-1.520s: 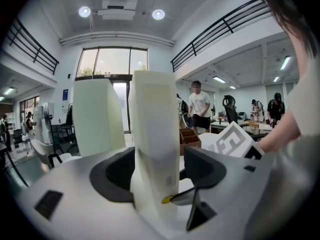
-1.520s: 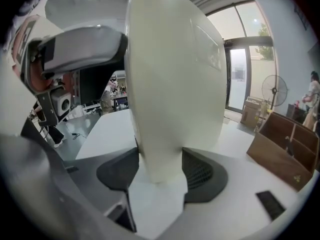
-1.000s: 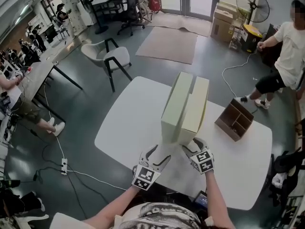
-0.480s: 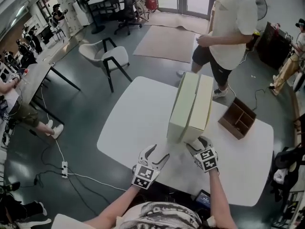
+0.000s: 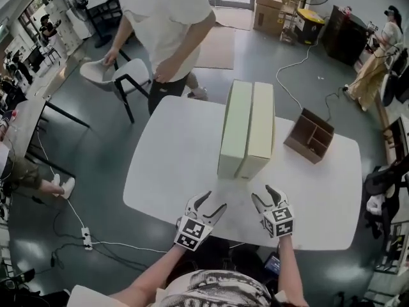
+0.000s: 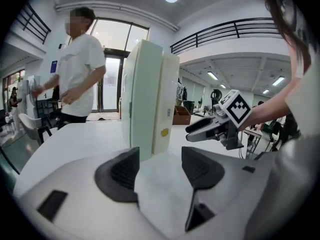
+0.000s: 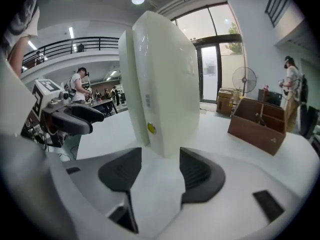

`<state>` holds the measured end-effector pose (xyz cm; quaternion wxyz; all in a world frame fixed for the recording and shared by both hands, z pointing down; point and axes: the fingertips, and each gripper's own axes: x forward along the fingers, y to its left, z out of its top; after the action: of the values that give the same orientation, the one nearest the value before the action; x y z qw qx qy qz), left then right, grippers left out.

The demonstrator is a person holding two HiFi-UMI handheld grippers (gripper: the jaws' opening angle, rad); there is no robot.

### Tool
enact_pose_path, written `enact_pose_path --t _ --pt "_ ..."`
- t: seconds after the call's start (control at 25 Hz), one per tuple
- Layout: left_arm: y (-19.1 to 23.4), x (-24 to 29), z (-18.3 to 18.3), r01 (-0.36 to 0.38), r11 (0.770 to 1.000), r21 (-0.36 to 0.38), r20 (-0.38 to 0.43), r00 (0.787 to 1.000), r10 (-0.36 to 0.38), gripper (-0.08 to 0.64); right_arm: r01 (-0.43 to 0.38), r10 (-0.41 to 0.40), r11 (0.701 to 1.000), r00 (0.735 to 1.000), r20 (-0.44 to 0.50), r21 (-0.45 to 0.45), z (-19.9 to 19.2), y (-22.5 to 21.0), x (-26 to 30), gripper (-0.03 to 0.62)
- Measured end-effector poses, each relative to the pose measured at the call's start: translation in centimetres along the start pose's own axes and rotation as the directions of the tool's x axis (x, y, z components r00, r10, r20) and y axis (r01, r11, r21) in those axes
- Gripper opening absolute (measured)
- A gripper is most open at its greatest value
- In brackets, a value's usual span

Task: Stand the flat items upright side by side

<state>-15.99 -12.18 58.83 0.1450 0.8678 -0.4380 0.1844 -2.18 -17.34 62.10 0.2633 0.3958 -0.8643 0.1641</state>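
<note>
Person [image 5: 167, 24] in white shirt stands at table's [image 5: 172, 165] far-left edge. L gripper [image 5: 213, 202] is over the near edge, jaws apart but closing, nothing btwn them. Left box [image 5: 234, 126] and right box [image 5: 259, 130] (both pale, flat) stand upright mid-table, sides touching, just beyond both grippers. R gripper [image 5: 262, 193]: jaws apart, closing, empty too. Wooden tray [image 5: 309, 136] w/ dividers sits right of the boxes, apart.
</note>
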Motion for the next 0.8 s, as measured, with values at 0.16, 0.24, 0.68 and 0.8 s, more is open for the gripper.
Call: enact_pose_path --t 0.16,0.24,0.68,0.8 --pt "-0.9 0.1 -0.5 0.045 0.999 -0.003 -0.001 0.999 -0.045 0.259 0.012 -0.014 0.996 1.0 0.02 0.093 -1.5 1.0 -2.7 0.225" --pt "-1.5 -0.3 -0.7 0.06 0.998 -0.007 -0.002 0.998 -0.06 0.252 0.016 -0.018 0.994 1.0 0.015 0.105 -2.3 1.8 -4.1 0.212" --pt "-8.9 -4.2 -2.4 0.05 0.998 -0.04 -0.009 0.999 -0.051 0.241 -0.1 0.098 0.995 0.994 0.054 0.025 -5.0 7.7 -11.5 0.201" --pt "-11.7 -6.0 -2.9 0.022 0.998 -0.058 0.004 1.0 -0.022 0.241 -0.139 0.138 0.99 0.986 0.091 0.003 -5.5 9.5 -14.2 0.192"
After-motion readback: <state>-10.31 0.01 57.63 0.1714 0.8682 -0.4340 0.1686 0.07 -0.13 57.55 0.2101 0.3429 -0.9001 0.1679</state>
